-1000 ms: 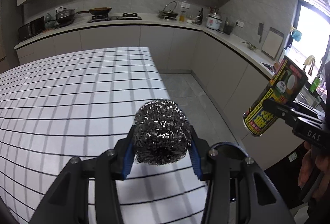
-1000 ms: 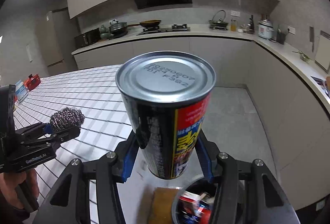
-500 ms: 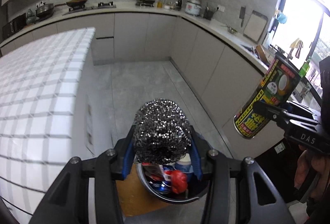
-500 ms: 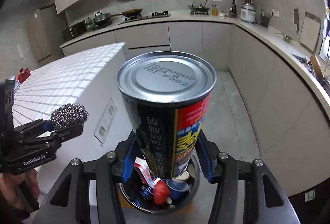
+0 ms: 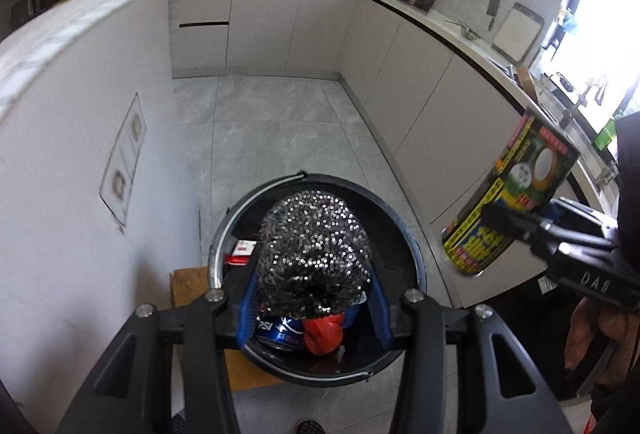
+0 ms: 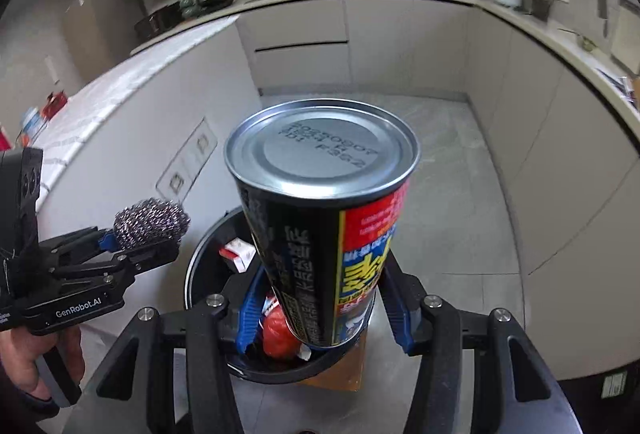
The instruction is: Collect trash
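A steel wool scrubber point(image 5: 314, 254) sits clamped between the blue pads of my left gripper point(image 5: 314, 298), hanging over the black round trash bin point(image 5: 408, 246) on the floor. The right wrist view shows the scrubber point(image 6: 151, 223) at the left, held in the left gripper point(image 6: 140, 238). My right gripper point(image 6: 320, 306) is shut on a tall black, red and yellow can point(image 6: 324, 230), tilted over the bin point(image 6: 196, 266). From the left wrist camera, that can point(image 5: 508, 198) hangs at the right, beside the bin. Inside the bin lie a blue can point(image 5: 280, 330), a red wad point(image 5: 322, 334) and a red-white pack point(image 5: 242, 250).
The white island wall point(image 5: 80, 154) with sockets rises left of the bin. A brown board point(image 5: 188, 278) lies under the bin. Grey tiled floor point(image 5: 272, 126) runs back to the cabinets and an L-shaped counter point(image 5: 460, 30) with kitchenware. A hand point(image 6: 24, 366) grips the left tool.
Both grippers have come off the checked island top and down over the floor. The bin has come into view and grown larger beneath them. Both grips are unchanged.
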Motion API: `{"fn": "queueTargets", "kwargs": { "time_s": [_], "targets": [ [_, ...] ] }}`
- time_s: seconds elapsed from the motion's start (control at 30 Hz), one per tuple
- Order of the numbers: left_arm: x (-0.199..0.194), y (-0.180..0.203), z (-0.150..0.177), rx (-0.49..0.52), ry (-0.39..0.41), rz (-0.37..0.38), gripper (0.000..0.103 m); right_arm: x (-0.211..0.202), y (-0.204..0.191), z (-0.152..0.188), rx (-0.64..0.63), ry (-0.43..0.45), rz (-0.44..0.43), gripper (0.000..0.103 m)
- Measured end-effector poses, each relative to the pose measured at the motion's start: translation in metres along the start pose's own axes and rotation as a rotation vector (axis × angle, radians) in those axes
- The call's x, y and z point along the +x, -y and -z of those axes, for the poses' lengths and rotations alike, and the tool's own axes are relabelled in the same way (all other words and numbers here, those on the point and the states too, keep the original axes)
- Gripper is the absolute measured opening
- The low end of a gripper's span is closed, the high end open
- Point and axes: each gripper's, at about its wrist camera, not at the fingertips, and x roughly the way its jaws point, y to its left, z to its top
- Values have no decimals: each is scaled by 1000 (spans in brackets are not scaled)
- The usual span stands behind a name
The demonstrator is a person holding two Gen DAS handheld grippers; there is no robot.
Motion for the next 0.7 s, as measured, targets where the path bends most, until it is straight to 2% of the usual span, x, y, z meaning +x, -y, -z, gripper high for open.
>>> {"fn": "queueTargets", "kwargs": {
  "time_s": [0.17,0.23,0.27,0.3,0.33,0.37,0.43,0.53,0.6,0.67,0.7],
  "targets": [
    [16,0,5,-39,23,30,49,37,0,8,-95,-59,-61,55],
    [26,-6,6,-90,0,57,57,54,-1,12,-140,-83,-94,55],
    [25,-10,8,-116,15,51,69,63,-2,14,-162,-103,-120,56],
    [22,-14,9,-136,42,61,77,79,-4,20,-194,-125,-147,57],
    [17,-19,10,-165,74,66,78,92,-5,27,-225,-131,-121,77],
    [12,-23,10,-191,95,70,80,101,-5,34,-244,-129,-69,87],
    [5,-24,11,-202,121,74,83,106,-1,49,-243,-84,-85,87],
    [0,-21,13,-196,125,50,85,104,7,65,-176,-52,-98,88],
    [-5,-17,14,-176,121,20,86,99,5,70,-175,-40,-99,89],
    [-9,-13,13,-161,113,-6,87,93,-3,69,-177,-51,-91,101],
    [-15,-10,13,-145,110,-19,87,89,-5,68,-177,-50,-84,101]
  ]
}}
